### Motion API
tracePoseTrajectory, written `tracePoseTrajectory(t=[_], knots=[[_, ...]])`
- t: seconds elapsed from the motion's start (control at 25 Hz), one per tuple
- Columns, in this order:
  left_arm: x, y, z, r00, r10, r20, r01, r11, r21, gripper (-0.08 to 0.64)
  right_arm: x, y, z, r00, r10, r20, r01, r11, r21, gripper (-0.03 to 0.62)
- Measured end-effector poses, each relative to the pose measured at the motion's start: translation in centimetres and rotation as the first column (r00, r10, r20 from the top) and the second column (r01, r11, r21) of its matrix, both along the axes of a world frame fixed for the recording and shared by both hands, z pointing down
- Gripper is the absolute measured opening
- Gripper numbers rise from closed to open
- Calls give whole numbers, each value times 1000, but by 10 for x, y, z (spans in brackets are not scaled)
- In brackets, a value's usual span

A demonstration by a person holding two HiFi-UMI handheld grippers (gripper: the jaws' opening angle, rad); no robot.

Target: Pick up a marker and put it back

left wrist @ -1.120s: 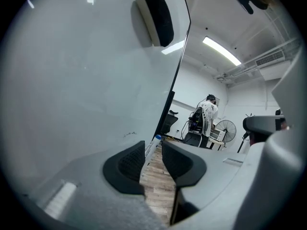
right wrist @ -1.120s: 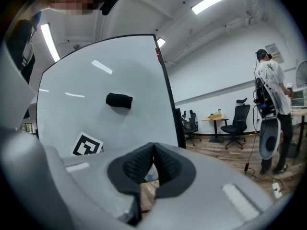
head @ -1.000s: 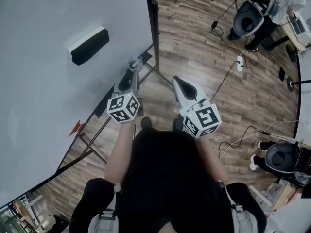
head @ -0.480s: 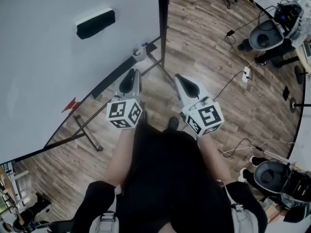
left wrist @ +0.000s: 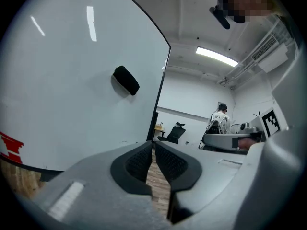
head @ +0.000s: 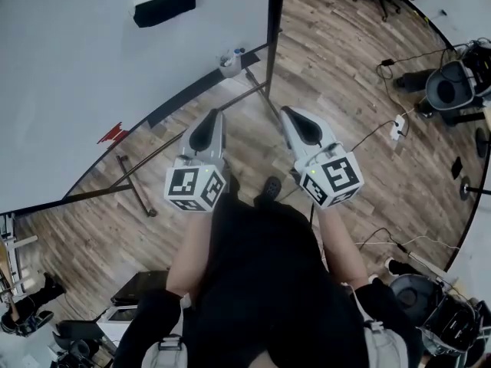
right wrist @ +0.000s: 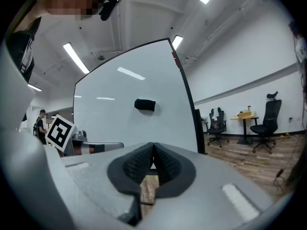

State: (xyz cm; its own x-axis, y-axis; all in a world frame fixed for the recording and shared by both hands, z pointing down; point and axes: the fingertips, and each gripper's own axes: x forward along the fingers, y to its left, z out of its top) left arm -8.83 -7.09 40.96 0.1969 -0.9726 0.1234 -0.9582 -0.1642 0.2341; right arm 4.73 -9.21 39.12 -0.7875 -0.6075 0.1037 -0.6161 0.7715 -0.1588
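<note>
- The left gripper (head: 212, 115) hung in front of the whiteboard (head: 115, 75), below its lower edge in the head view and pointing toward it.
- Its jaws were closing, with only a slim gap left between the pads (left wrist: 139, 163) and nothing between them.
- The right gripper (head: 288, 112) was held beside the left one, off the whiteboard's right edge, with its jaws clenched together, tips meeting, and empty.
- The marker (head: 239, 51) seemed to be the blue-capped thing in a small pale holder (head: 228, 61) at the whiteboard's lower right corner, well apart from both grippers; it was too small to be sure.
- A dark tray (head: 192, 98) ran along the whiteboard's lower edge up to that holder.
- A black eraser (head: 163, 7) clung to the whiteboard's face, high up and far from the tray.
- A red mark (head: 112, 133) sat low on the whiteboard, near its lower edge.
- Wooden floor (head: 345, 75) spread to the right of the whiteboard, with a power strip (head: 397, 127) and cables lying on it.
- Office chairs (right wrist: 266, 119) stood beyond the whiteboard's right edge.
</note>
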Motion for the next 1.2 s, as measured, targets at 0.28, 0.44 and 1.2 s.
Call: tracePoseTrajectory(t=[0.28, 0.44, 1.2], knots=[[15, 10, -14, 998, 60, 5, -61, 998, 18, 26, -6, 6, -10, 1000, -12, 26, 11, 1000, 10, 2], [21, 3, -18, 997, 77, 6, -77, 997, 17, 17, -10, 7, -17, 1000, -22, -14, 23, 998, 58, 2], [36, -10, -22, 997, 74, 14, -74, 997, 18, 11, 4, 1, -13, 999, -37, -21, 38, 998, 53, 2]])
